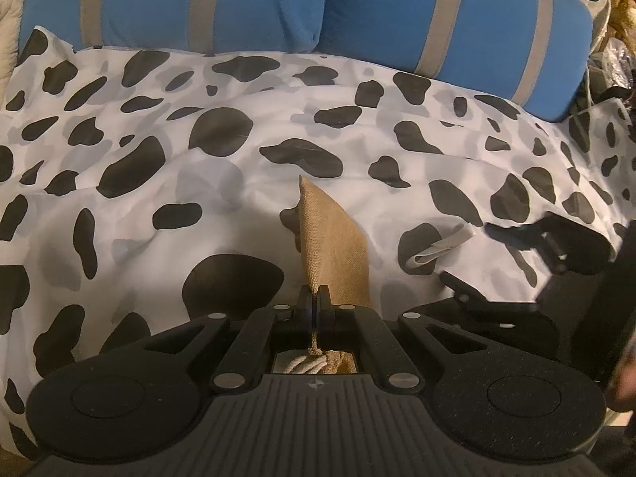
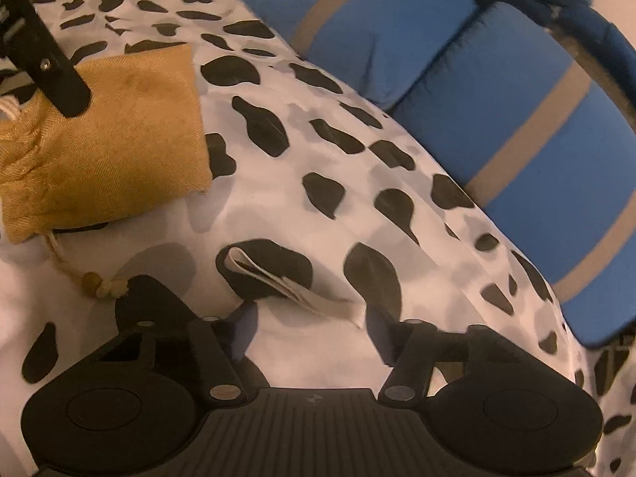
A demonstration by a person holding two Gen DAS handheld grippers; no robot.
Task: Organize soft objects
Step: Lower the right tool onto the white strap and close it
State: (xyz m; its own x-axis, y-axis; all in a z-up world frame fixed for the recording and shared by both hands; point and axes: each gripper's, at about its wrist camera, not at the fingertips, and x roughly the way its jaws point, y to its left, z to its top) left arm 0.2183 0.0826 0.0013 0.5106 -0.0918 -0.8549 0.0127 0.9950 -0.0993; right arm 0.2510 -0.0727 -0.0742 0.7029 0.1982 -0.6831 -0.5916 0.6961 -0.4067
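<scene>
On spotted bedspread (image 1: 119,206) — pinched burlap pouch (image 1: 330,238)

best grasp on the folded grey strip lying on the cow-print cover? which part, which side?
Take the folded grey strip across its flat layered middle, coming from above and from the near side, where the right gripper already straddles its near end with open jaws. It lies flat and thin on the cow-print cover, so pinch across the width; the looped far end probably crushes. The burlap pouch is shut in the left gripper.
</scene>
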